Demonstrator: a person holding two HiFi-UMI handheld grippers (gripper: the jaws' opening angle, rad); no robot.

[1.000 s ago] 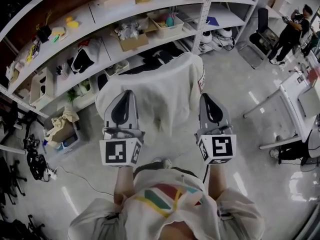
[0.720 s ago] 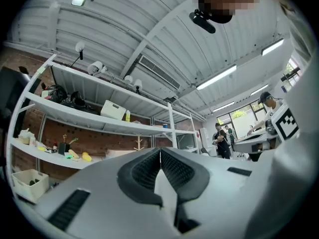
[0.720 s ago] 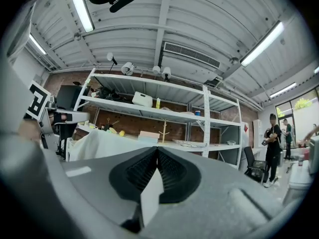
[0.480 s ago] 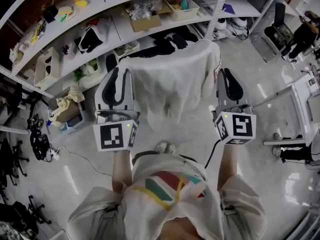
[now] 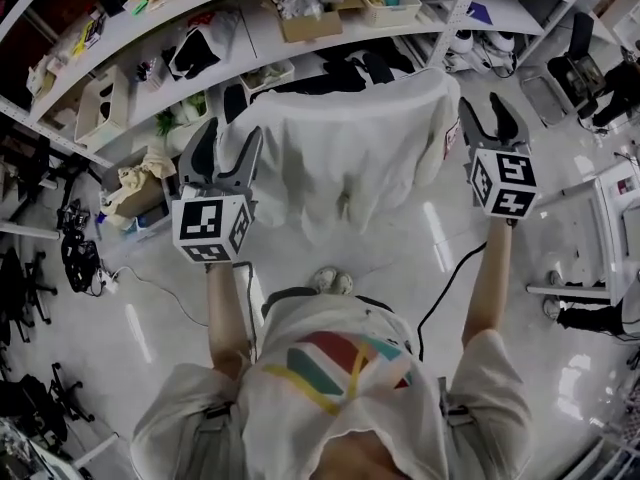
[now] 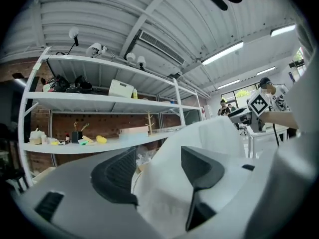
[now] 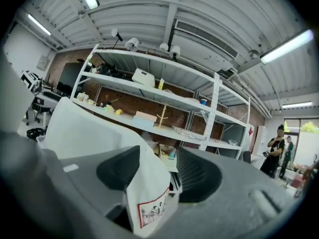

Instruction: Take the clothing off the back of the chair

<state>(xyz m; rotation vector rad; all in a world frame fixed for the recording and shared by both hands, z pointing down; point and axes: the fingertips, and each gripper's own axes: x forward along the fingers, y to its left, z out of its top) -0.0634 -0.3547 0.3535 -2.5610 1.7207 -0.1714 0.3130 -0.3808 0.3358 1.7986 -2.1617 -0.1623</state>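
A white garment (image 5: 340, 158) hangs over the chair back and hides it. My left gripper (image 5: 230, 140) is at the garment's left edge. Its jaws have just been opening and stand wide, with a fold of the white cloth (image 6: 209, 138) between them, not pinched. My right gripper (image 5: 493, 120) is at the garment's right edge. Its jaws have also just been opening and are wide apart. In the right gripper view the cloth's corner, with a red-bordered label (image 7: 149, 208), hangs between the jaws of that gripper (image 7: 159, 176).
Metal shelves (image 5: 250, 28) with boxes, bags and clutter stand just behind the chair. A white desk (image 5: 600, 218) and a black office chair (image 5: 580, 68) are at the right. A black cable (image 5: 450, 288) trails over the glossy floor. People stand at the far right.
Both grippers have moved apart to the garment's two side edges. Their jaws, shut in the earlier frames, now stand wide around the cloth.
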